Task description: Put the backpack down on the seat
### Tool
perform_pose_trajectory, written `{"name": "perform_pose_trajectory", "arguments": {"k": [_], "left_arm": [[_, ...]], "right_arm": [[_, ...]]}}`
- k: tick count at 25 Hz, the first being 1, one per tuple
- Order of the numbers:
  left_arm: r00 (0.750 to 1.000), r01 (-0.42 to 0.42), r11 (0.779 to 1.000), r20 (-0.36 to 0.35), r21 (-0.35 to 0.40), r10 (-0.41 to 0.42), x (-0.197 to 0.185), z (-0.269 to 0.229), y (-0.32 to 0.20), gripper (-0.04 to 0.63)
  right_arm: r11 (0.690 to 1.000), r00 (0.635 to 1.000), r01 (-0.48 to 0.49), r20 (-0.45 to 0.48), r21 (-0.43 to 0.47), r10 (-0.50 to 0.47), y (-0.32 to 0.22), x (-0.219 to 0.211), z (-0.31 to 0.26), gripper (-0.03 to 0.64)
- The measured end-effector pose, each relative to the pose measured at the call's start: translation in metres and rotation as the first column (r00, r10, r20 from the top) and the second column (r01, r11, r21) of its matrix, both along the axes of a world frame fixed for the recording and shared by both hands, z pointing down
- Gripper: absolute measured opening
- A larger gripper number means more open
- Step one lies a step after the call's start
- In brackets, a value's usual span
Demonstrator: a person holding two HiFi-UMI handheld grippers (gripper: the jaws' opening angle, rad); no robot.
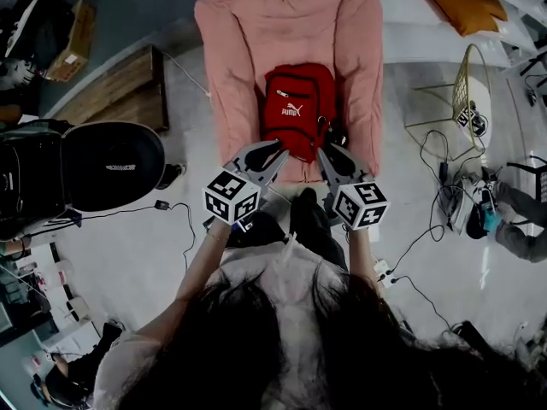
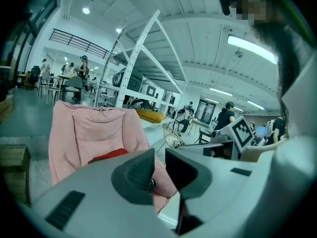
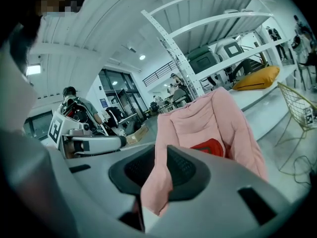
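While the red fabric backpack (image 1: 297, 109) rests mid-frame on the pink cushioned chair seat (image 1: 239, 32), left gripper (image 1: 277, 152) and right gripper (image 1: 328, 153) hover with narrow, empty jaws. Risk: the unsupported bag may slump forward off the seat's front edge.

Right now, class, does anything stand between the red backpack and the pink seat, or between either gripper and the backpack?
Nothing visible does. The red backpack already lies on the pink seat, and the left gripper and right gripper hang just before it, jaws slightly apart and empty, with no object between.
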State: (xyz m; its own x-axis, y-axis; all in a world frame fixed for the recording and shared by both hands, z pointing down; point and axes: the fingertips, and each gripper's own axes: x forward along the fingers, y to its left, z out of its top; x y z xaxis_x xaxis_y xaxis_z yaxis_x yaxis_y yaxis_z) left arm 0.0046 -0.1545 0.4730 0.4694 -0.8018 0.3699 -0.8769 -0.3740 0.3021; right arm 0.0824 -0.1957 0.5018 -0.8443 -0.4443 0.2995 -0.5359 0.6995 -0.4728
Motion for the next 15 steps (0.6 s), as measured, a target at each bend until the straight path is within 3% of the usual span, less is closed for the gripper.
{"name": "perform_pose_trajectory", "arguments": {"k": [9,15], "left_arm": [[1.0,-0.018,0.999,-0.002,0.03,0.018,-0.065,-0.007,0.069,0.077],[0.994,-0.103,0.994,0.048,0.027,0.102,-0.112,-0.001,0.135,0.077]], "right_arm": [[0.991,0.994,-0.009,-0.104,0.135,0.023,0.058,-0.056,-0.019,0.083],[0.983,0.987,-0.076,-0.127,0.165,0.097,0.123,-0.098,-0.025,0.083]]}}
